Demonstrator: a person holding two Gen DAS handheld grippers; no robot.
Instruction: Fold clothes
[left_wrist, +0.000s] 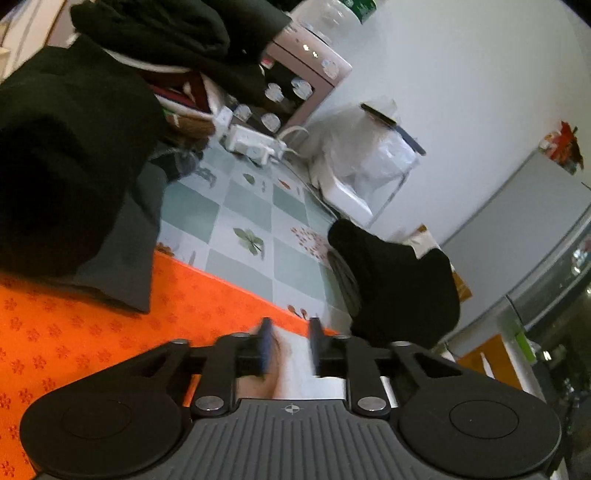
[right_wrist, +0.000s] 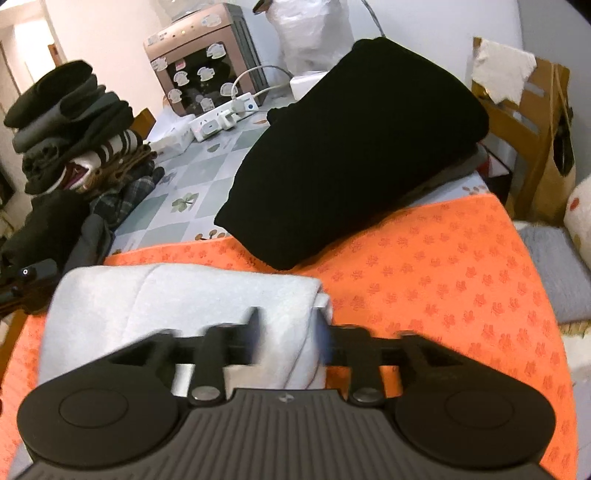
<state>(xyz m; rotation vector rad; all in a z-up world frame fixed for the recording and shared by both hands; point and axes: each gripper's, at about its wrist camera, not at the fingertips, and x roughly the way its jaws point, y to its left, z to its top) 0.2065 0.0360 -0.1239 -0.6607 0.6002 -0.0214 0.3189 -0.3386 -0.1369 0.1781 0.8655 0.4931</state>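
Observation:
A folded white garment (right_wrist: 166, 295) lies on the orange mat (right_wrist: 443, 277) at the near side of the table. My right gripper (right_wrist: 288, 326) has its blurred fingers closed around the garment's right end. In the left wrist view the same white garment (left_wrist: 293, 354) fills the narrow gap between the fingers of my left gripper (left_wrist: 290, 332), low over the orange mat (left_wrist: 92, 339). A bulky folded black garment (right_wrist: 351, 155) rests half on the mat behind the white one, and shows again as a black garment (left_wrist: 399, 280) in the left wrist view.
A pile of dark clothes (right_wrist: 70, 122) stands at the table's left, on the checked tablecloth (right_wrist: 184, 199). Further back are a pink appliance (right_wrist: 207, 70), a white power strip (right_wrist: 221, 122) and a white plastic bag (right_wrist: 310, 33). A wooden chair (right_wrist: 532, 122) stands to the right.

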